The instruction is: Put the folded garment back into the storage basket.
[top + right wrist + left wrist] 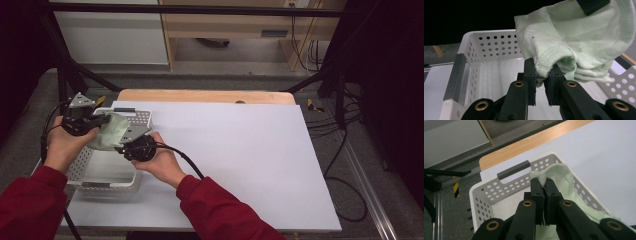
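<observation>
A pale green cloth (109, 132) hangs bunched above a white perforated basket (106, 184) at the table's left side. My left gripper (103, 120) is shut on the cloth's upper edge (549, 173), which sticks out between the closed fingertips (545, 185). From the other side, my right gripper (125, 142) is shut on a folded seam of the cloth (564, 50), pinched between its pads (543, 74). The basket's inside (496, 72) lies bare beneath the cloth. The left gripper's black fingertip (594, 5) shows at the top of the right gripper view, clamped on the fabric.
The basket has grey handles (514, 169) on its short ends and sits on a large white sheet (235, 150) that covers a wooden table (200, 96). Black frame legs (62, 75) and cables (345, 150) stand around the table.
</observation>
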